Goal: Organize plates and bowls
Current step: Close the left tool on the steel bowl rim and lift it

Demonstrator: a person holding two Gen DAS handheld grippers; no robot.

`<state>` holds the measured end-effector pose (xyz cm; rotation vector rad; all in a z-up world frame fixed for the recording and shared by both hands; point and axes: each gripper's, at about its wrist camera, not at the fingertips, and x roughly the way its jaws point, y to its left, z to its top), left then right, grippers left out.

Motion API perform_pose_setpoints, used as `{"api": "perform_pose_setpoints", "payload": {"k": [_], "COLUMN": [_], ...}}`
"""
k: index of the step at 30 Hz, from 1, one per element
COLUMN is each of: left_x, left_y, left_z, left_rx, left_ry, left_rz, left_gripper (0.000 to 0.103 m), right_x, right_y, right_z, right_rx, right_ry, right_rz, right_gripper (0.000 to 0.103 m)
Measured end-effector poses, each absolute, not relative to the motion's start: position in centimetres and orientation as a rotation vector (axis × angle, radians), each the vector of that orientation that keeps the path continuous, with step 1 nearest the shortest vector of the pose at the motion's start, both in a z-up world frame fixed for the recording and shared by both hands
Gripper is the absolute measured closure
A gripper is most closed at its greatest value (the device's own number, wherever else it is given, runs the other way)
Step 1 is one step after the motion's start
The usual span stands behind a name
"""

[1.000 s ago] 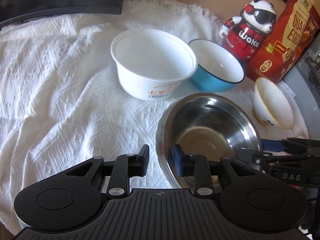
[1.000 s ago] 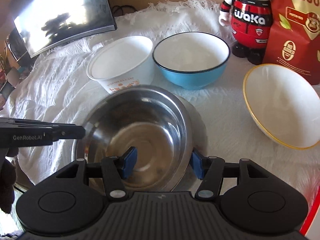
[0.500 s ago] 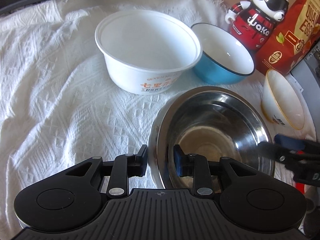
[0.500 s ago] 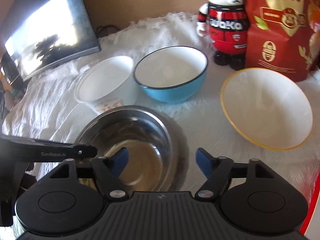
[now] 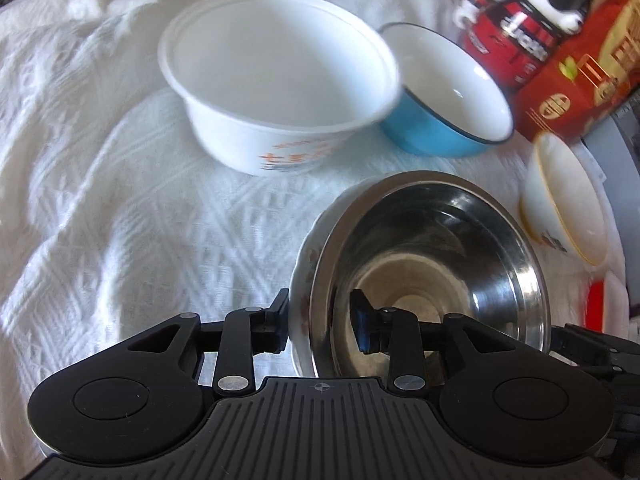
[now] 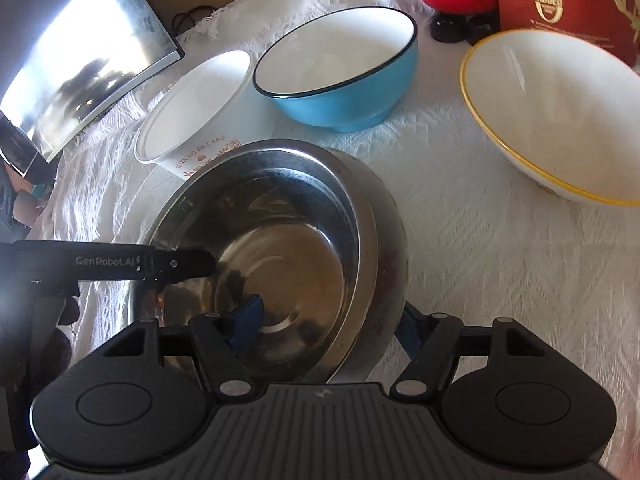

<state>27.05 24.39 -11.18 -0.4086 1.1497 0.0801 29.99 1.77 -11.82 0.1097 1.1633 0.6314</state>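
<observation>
Left cam: the left gripper [image 5: 320, 320] points down at the near side of the steel bowl [image 5: 432, 272]. The steel bowl sits in a white dish [image 5: 300, 264] with small flowers on it. The fingers stand on both sides of the two rims, one outside the dish, one inside the bowl. They are opening. I can't tell if they press the rims. Behind, on the white cloth [image 5: 120, 200], are a white tub [image 5: 276, 96] w/ orange print and a blue bowl [image 5: 448, 88], touching. A yellow-rim bowl [image 5: 560, 196] lies tilted near the right edge. At the back right are a panda toy [image 5: 532, 20] and a red box [image 5: 588, 80].

Right cam: the right gripper [image 6: 328, 324] is at the near side of the steel bowl [image 6: 272, 248]. One finger is inside it, one outside its wall. They are closing but a gap still shows, so no hold. The left gripper [image 6: 176, 264] reaches in from the left to the bowl's rim. Blue bowl [image 6: 340, 80] and tub [image 6: 196, 108] are behind, yellow-rim bowl [image 6: 556, 116] to the right. A dark screen [image 6: 80, 60] is at the back left.
</observation>
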Motion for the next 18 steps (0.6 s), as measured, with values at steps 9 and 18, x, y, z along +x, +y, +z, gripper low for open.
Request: {"api": "perform_pose_setpoints", "payload": {"k": [9, 18], "left_x": [27.4, 27.2], "left_y": [22.6, 22.8], "left_z": [-11.6, -11.5], "left_rx": [-0.383, -0.405], "left_ry": [1.182, 1.182], "left_rz": [0.041, 0.044], "left_gripper": [0.070, 0.070], "right_x": [28.9, 28.7], "right_y": [-0.6, -0.6], "right_z": [-11.8, -11.8], "right_rx": [0.144, 0.117], "right_ry": [1.172, 1.161], "right_rz": [0.580, 0.575], "right_gripper": [0.033, 0.032]}}
